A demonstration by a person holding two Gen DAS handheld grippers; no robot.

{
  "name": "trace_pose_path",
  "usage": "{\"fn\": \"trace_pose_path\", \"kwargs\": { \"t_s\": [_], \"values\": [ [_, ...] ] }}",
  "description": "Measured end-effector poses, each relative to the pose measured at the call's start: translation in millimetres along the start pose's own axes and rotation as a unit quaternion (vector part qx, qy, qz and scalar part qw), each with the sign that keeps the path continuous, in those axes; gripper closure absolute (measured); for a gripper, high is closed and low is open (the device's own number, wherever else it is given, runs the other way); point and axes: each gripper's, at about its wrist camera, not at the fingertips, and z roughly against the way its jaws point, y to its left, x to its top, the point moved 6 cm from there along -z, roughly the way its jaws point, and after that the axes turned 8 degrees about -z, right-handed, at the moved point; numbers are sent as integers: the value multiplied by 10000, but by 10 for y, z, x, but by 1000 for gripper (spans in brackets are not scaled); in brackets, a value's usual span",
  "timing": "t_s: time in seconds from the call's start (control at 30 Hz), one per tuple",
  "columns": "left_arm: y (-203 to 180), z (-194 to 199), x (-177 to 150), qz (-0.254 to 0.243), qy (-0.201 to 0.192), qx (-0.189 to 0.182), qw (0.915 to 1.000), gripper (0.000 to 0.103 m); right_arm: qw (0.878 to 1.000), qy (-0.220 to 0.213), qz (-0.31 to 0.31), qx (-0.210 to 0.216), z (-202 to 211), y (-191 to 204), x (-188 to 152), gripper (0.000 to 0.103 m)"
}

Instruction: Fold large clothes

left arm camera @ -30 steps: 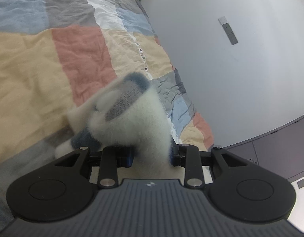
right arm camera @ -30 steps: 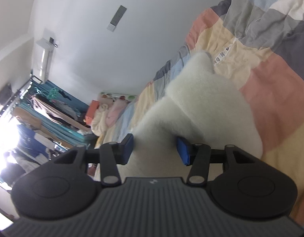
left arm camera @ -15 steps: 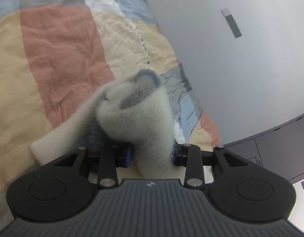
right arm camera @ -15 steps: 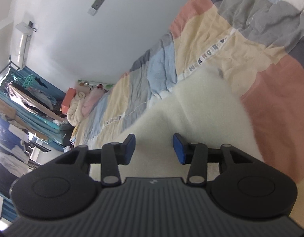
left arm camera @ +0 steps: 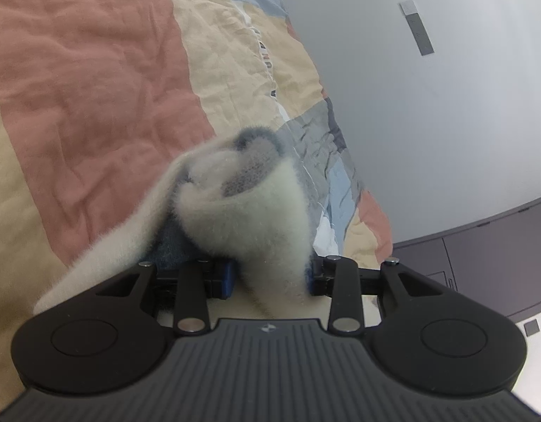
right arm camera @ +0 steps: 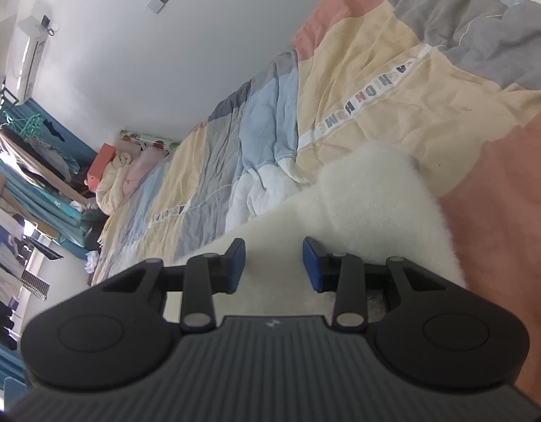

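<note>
The left gripper (left arm camera: 268, 274) pinches a bunched sweater (left arm camera: 249, 207) fold, lifting it off the quilt (left arm camera: 87, 70) to carry over. The right gripper (right arm camera: 274, 263) has its jaws spread over flat fleece near the quilt's edge, gripping nothing.

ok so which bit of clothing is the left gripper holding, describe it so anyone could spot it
On the patchwork quilt of peach, cream and grey squares, it is the fluffy white garment bunched between the left gripper fingers. Only it is furry, with grey-blue knit inside its folds.
</note>
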Motion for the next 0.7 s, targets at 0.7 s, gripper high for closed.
{"fn": "trace_pose_path", "kwargs": {
  "t_s": [0.7],
  "values": [
    [-368,883,-405,-999,-788,135,9918,50,9849,-457,1639,-313,864,303,-486,60]
  ]
}}
